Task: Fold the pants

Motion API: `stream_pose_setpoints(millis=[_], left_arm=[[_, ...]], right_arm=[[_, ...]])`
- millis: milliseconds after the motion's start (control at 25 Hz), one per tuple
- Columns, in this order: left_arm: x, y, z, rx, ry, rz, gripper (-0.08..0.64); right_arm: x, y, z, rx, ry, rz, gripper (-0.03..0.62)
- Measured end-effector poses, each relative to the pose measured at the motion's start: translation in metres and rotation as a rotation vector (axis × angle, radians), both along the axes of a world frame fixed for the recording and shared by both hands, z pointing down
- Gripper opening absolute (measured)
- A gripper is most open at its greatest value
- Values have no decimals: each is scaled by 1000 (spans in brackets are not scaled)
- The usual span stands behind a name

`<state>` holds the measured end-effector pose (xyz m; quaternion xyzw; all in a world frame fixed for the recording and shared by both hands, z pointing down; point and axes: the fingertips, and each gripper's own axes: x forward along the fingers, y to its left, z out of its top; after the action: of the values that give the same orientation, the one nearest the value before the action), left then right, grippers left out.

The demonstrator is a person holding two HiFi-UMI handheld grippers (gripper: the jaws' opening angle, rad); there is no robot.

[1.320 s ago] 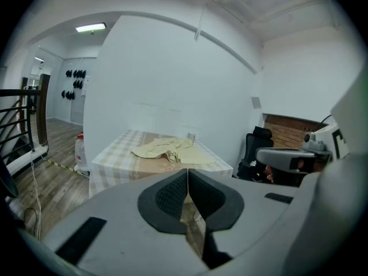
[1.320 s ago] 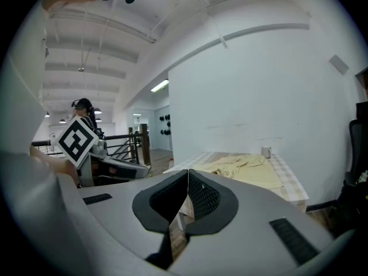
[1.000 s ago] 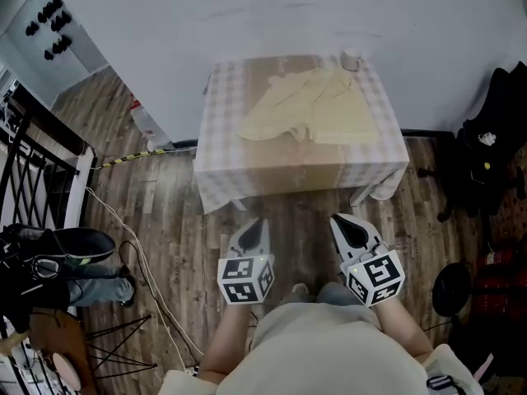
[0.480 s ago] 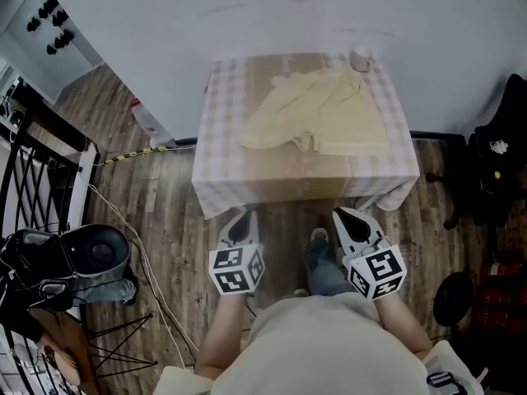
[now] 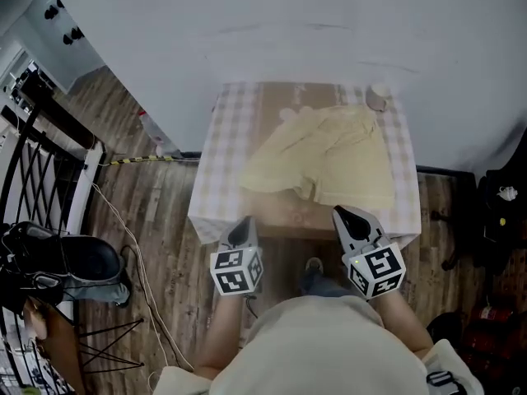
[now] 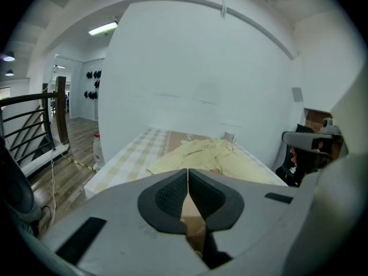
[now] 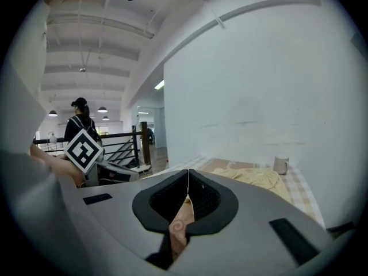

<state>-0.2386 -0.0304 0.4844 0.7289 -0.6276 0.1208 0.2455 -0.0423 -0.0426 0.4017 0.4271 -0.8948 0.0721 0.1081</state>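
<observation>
- While both tongs are hovering at the near side of the tabletop (image 5: pixel 216 189), the pale yellow pants (image 5: pixel 325 164) are lying rumpled on its checked cloth, filling the middle and right of it.
- One leg of the pants is reaching toward the near left, and the other is lying along the near right edge.
- The left tongs (image 5: pixel 250 220) are pointing toward the far side at the near left edge of the cloth. Their jaws are pressed together with nothing between them, and they are staying clear of the pants.
- The right tongs (image 5: pixel 340 213) are pointing the same way at the near right edge, close to the nearest hem but not touching it. Their jaws are also meeting tip to tip and gripping nothing.
- A marker cube (image 5: pixel 236 271) is sitting on the back of the left tongs, and another is sitting on the right tongs.
- A small pale cup (image 5: pixel 377 97) is standing upright at the far right corner of the tabletop, just beside the far end of the pants.
- A white wall (image 5: pixel 288 23) is rising right behind the tabletop.
- A thin cable (image 5: pixel 132 249) is trailing across the wooden floor (image 5: pixel 156 196) on the left, near a black railing (image 5: pixel 37 159).
- In the right gripper view, a person (image 7: pixel 76 125) is standing far off by that railing.
</observation>
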Motion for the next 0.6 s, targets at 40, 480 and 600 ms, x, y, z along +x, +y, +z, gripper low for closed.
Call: stream_pose_setpoints(millis=[40,480,600], left_arm=[[0,-8,1,-2,0,-12,6],[-2,-68,18,-45,-18,-126,6],[-7,-75,24,-61,-19,-143,6]], right_arm=[[0,-10,0,1,1,-10,0],[-3,-90,4,-11,2,-119,0],[-6,-102,5,-19,-6,-127,0]])
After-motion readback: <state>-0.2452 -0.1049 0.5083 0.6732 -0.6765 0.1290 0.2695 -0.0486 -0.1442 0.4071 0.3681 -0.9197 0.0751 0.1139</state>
